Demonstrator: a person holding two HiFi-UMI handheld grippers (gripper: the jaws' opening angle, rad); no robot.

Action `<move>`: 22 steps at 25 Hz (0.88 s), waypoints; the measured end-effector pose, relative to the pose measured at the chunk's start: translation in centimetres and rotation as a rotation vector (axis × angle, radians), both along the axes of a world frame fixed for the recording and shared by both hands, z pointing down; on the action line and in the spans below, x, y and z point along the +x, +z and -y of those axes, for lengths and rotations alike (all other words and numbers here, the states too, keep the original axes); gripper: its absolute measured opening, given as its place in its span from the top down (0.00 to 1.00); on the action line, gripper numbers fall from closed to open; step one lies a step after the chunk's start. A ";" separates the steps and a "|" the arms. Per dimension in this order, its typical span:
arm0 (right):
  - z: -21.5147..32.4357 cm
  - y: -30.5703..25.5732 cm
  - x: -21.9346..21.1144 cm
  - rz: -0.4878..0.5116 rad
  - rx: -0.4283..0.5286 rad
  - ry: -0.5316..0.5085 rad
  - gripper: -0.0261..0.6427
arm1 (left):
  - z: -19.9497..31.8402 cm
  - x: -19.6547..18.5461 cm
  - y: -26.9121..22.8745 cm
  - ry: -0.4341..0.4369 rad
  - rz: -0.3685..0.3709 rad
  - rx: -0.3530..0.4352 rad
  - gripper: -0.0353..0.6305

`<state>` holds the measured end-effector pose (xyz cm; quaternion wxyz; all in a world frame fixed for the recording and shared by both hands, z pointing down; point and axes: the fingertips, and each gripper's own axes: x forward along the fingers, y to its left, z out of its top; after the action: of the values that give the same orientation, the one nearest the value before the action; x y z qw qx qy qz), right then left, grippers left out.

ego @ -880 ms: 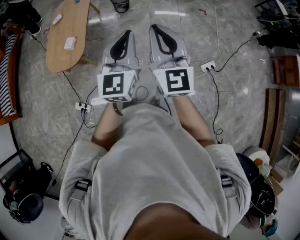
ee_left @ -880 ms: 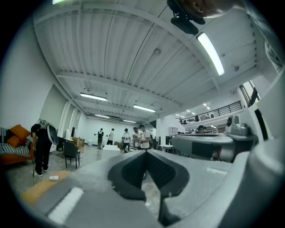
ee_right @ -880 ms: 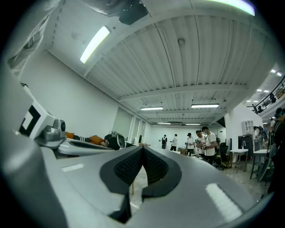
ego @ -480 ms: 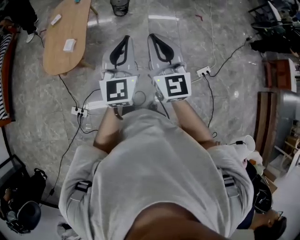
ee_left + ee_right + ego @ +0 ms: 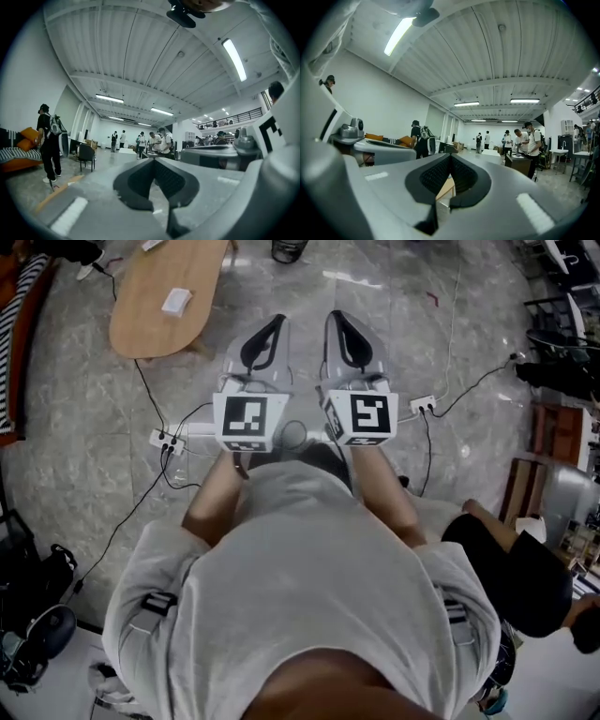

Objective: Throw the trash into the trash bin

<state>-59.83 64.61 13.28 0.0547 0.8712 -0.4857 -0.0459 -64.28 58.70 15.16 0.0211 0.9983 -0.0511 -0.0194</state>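
Observation:
In the head view I hold both grippers level and side by side above the marble floor. The left gripper (image 5: 274, 322) and the right gripper (image 5: 338, 317) are both shut with nothing between the jaws. Their own views show the same: the left gripper's (image 5: 154, 159) black pads meet at the tip, as do the right gripper's (image 5: 450, 155). A wooden table (image 5: 150, 320) stands far left with a white piece (image 5: 176, 302) lying on it. A dark mesh bin (image 5: 291, 249) shows at the top edge, well beyond both grippers.
Power strips (image 5: 167, 440) (image 5: 424, 405) and cables trail across the floor. A person in black (image 5: 511, 568) crouches at my right. Black bags (image 5: 28, 615) lie at lower left. Several people stand far down the hall (image 5: 157, 140).
The table and the bin have slid rightward in the head view. A person in black has come into view at the right. Both grippers stay shut, side by side.

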 end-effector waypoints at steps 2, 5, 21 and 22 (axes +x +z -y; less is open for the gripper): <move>1.6 -0.1 -0.2 -0.002 -0.009 -0.020 0.95 | 1.6 0.1 0.0 -0.015 0.011 -0.009 0.92; 3.8 0.0 0.2 0.003 -0.024 -0.049 0.95 | 3.3 0.7 0.0 -0.025 0.032 -0.006 0.92; 20.1 1.6 17.8 0.082 0.043 -0.203 0.95 | 16.8 17.5 2.3 -0.107 0.140 -0.021 0.92; 20.6 1.6 19.0 0.087 0.044 -0.217 0.95 | 17.3 18.5 2.3 -0.120 0.150 -0.015 0.92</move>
<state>-40.79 44.02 14.93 0.0091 0.8157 -0.5779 -0.0241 -45.76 41.40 17.46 0.0232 0.9919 -0.1125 0.0546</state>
